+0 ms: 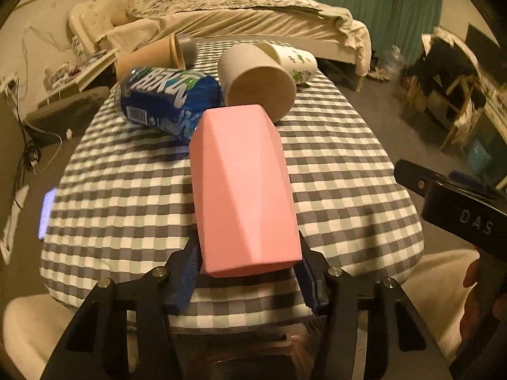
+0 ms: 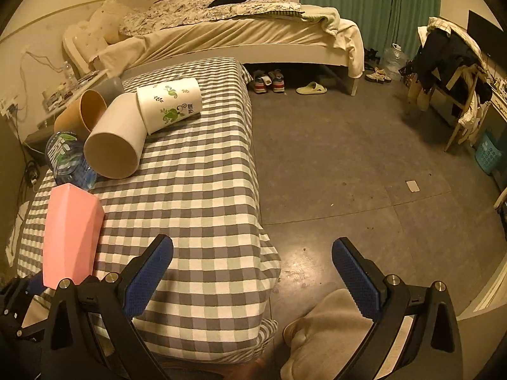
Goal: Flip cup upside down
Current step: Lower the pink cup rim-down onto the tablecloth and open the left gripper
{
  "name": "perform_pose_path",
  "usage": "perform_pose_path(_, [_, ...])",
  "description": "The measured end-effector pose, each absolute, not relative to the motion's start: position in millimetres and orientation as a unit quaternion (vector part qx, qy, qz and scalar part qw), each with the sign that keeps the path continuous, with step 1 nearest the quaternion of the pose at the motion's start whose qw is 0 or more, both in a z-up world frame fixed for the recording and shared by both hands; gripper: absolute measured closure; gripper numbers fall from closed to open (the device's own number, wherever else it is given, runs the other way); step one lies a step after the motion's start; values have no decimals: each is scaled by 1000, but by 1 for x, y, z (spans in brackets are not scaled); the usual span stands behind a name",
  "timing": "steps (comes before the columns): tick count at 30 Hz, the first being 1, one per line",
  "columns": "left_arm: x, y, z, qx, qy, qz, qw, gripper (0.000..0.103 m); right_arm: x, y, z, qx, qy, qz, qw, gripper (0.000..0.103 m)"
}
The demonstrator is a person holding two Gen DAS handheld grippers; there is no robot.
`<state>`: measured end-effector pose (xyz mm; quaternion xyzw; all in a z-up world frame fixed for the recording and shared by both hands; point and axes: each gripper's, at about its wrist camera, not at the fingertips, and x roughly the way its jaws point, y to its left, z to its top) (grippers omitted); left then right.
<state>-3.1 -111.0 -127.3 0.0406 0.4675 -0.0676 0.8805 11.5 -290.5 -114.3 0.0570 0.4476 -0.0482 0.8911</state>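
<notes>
A pink faceted cup (image 1: 244,190) is held in my left gripper (image 1: 247,272), whose blue pads press on its near end from both sides. The cup points away from the camera over the checked tablecloth (image 1: 332,190), its far end close to a blue-labelled bottle and a white cup. It also shows in the right wrist view (image 2: 71,234) at the left edge. My right gripper (image 2: 253,269) is open and empty, hanging over the table's right edge and the floor. Part of the right gripper body (image 1: 459,209) shows in the left wrist view.
On the far part of the table lie a blue-labelled water bottle (image 1: 164,98), a plain white cup (image 1: 256,76), a white cup with green print (image 2: 171,103) and a brown paper cup (image 2: 82,114), all on their sides. A bed (image 2: 237,38) stands behind; floor (image 2: 364,158) is on the right.
</notes>
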Motion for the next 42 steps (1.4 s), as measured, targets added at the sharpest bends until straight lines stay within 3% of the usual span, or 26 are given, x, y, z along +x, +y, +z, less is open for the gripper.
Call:
perform_pose_path(10, [-2,-108,-84,44,433,-80,897,48,9,-283,-112,53,446,-44,892,2])
perform_pose_path(21, [32,-106,-82,27,431,-75,899,49,6,-279,-111,50,447,-39,892,2])
perform_pose_path(42, [24,-101,-60,20,407,-105,907,45,0,-272,-83,50,425,-52,902,2])
